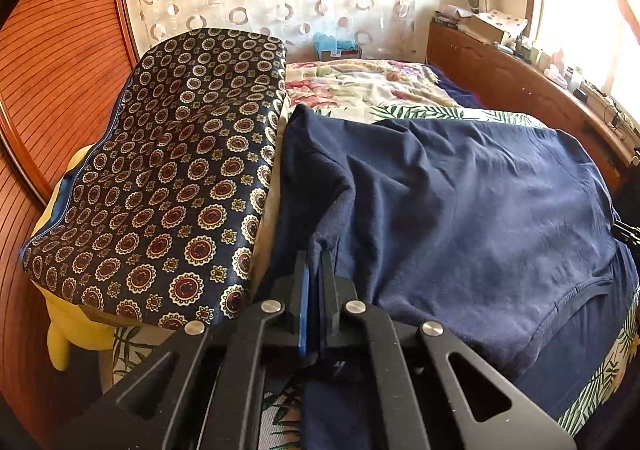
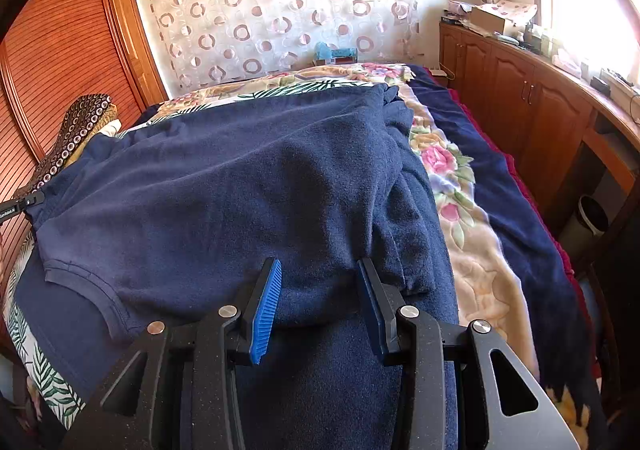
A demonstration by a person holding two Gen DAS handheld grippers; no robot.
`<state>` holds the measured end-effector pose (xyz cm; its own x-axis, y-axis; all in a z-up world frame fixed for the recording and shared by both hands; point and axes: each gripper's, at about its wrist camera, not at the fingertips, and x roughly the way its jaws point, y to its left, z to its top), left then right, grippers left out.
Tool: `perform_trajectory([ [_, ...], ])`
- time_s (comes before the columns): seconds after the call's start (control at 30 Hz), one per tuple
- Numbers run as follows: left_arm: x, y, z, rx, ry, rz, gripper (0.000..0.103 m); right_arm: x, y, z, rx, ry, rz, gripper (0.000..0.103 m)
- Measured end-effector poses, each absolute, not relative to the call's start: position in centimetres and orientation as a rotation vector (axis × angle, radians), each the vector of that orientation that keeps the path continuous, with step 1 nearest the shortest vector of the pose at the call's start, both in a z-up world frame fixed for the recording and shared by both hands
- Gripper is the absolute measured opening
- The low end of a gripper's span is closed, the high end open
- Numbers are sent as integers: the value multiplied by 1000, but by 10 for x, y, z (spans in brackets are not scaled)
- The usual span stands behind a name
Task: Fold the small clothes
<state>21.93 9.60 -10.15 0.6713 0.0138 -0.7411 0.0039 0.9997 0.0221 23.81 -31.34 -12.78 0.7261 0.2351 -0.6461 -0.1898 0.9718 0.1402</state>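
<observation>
Navy garment [image 1: 460, 190] spread on the bed [image 2: 460, 186], both grippers at its near edge

In the left wrist view the left gripper [image 1: 314, 250], at lower centre, had its jaws pressed together on a pinched-up ridge of the navy cloth, which rose toward the upper middle of the frame; the rest of the garment lay flat to the right, and a dark cushion with round medallions [image 1: 168, 170] filled the left side just beside it. In the right wrist view the right gripper [image 2: 320, 270], at lower centre, stood with its blue pads [image 2: 266, 310] apart and a hump of the same navy cloth between them; whether the pads pressed on it could not be told. The floral blanket [image 2: 444, 162] showed to the right of the garment, a wooden cabinet [image 2: 520, 98] beyond it
</observation>
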Motion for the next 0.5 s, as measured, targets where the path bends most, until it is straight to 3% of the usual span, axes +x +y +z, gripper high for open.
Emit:
perform_trajectory([
  [0.5,223,93,-110,-8,861,-24,4,245,-339,-120,87,754,217,40],
])
